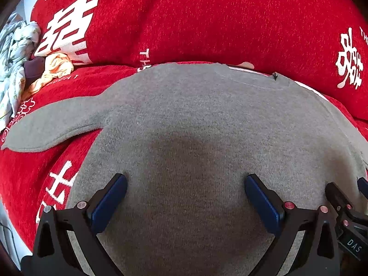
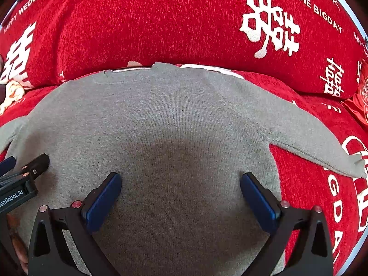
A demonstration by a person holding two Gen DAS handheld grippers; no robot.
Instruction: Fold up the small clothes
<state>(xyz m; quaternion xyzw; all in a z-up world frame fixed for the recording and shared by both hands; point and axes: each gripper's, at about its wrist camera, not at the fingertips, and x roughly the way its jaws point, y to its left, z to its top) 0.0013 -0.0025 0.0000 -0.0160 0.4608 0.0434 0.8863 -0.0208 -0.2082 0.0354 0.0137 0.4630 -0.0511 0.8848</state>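
One grey sweater [image 1: 195,119] was laid flat on the red cover [image 1: 207,18] of a sofa, with its neck at the far side and its lower part at the near side. Its two sleeves were spread out, one sleeve [image 1: 53,126] to the left and one sleeve [image 2: 310,135] to the right, both resting on the red cloth.

Two grippers were seen, side by side above the near part of the sweater body. The left gripper [image 1: 185,186] was held with its jaws spread wide, and nothing was caught between them. The right gripper [image 2: 180,185] was spread in the same way and was also empty. Whether the blue pads [image 1: 110,203] were touching the knit or were only hanging just over it could not be told.

The step in hand was judged to be the beginning of the fold: the garment was already flattened, but no part of it was yet turned over. For the next move a sleeve, or a side edge of the body, would probably need to be pinched and carried over the middle, and each gripper would first need to be moved outward to its own side.

At the far left, a pile of other small clothes [image 1: 16,53] was lying, pale printed pieces and one orange-cream piece [image 1: 56,67]; their exact number could not be counted.
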